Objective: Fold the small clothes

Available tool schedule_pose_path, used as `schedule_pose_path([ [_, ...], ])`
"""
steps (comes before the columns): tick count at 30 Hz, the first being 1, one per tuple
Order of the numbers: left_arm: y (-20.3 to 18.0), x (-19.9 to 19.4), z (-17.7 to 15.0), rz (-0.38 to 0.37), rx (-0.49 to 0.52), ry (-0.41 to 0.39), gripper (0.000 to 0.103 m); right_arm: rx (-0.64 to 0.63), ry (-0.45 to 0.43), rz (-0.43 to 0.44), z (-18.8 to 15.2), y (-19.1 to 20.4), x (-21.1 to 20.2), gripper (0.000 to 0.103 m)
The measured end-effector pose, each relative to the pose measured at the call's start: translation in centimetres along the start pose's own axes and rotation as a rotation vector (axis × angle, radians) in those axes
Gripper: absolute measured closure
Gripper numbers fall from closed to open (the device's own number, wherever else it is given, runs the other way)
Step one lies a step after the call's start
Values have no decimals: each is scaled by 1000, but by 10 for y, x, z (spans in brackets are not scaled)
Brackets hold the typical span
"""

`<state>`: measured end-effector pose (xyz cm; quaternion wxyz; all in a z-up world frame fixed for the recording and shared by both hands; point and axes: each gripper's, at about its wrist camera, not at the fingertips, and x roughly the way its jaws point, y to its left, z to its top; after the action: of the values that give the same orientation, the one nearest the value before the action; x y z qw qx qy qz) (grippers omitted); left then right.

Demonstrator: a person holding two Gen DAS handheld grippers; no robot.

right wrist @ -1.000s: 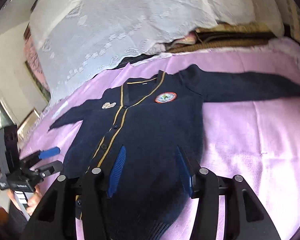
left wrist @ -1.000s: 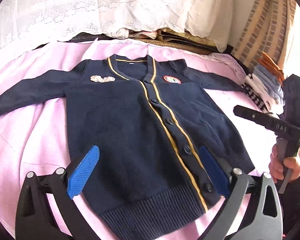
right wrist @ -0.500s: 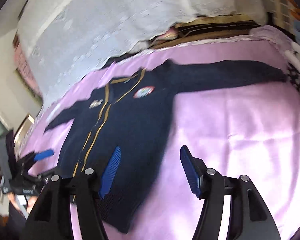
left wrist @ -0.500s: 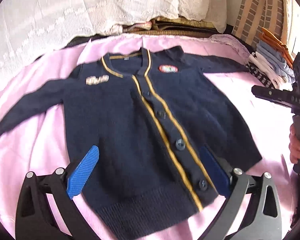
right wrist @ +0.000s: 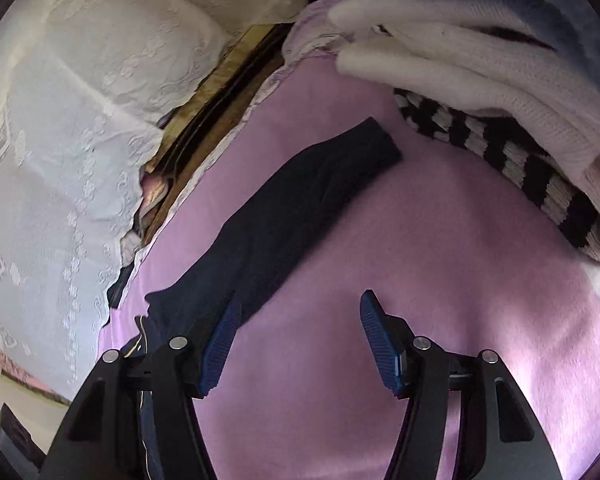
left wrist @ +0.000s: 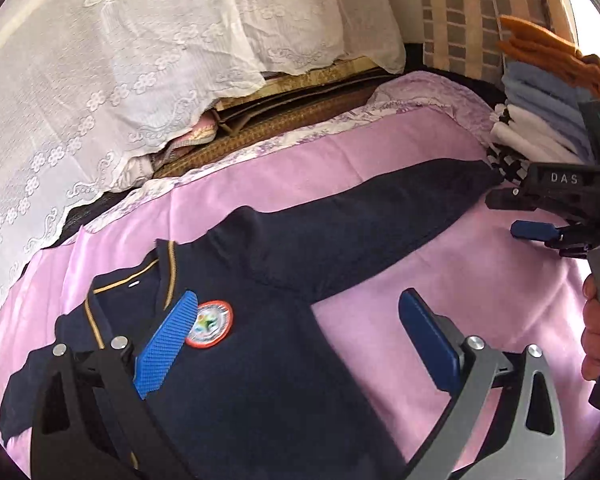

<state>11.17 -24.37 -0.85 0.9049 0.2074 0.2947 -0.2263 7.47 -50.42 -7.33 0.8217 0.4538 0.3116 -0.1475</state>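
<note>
A navy cardigan (left wrist: 284,380) with yellow trim and a round badge (left wrist: 210,324) lies flat on the pink sheet (left wrist: 480,280). Its sleeve (left wrist: 400,208) stretches right toward the clothes pile. My left gripper (left wrist: 298,320) hovers open above the chest, one blue pad (left wrist: 168,340) beside the badge, nothing between the fingers. In the right wrist view the same sleeve (right wrist: 300,216) runs diagonally, its cuff (right wrist: 376,144) at the far end. My right gripper (right wrist: 300,308) is open over the sheet just beside the sleeve, its left pad (right wrist: 220,344) at the sleeve's edge. It also shows as right gripper (left wrist: 536,230), held by a hand (left wrist: 598,332).
A stack of folded clothes (left wrist: 540,120) in white, blue, orange and black-and-white stripes sits at the sheet's right end, looming close as the stack (right wrist: 480,80). A white lace cover (left wrist: 140,60) over bedding rises behind. Bare pink sheet (right wrist: 440,260) lies between sleeve and stack.
Both grippers swept right along the cardigan: the left from the hem up to the badge and shoulder, the right, rolling, from the body out to the sleeve near the stack. The right jaws widened.
</note>
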Motion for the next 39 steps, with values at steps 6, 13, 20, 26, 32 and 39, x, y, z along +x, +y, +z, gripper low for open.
schedule_pose_path([
  [6, -14, 89, 1, -22, -44, 186, 4, 44, -88, -61, 23, 2, 32, 37],
  [13, 12, 102, 2, -146, -194, 211, 6, -37, -184, -113, 24, 14, 48, 96],
  [20, 31, 93, 1, -211, -289, 155, 27, -209, -282, 18, 10, 58, 3, 96],
  [26, 78, 94, 3, -335, -505, 157, 28, -424, -274, 98, -22, 130, -20, 96],
  [32, 120, 82, 1, -382, -598, 140, 28, -617, -183, 175, -65, 208, -22, 96],
  [39, 198, 61, -17, -278, -618, 116, 21, -871, -93, 150, -148, 292, 17, 96],
])
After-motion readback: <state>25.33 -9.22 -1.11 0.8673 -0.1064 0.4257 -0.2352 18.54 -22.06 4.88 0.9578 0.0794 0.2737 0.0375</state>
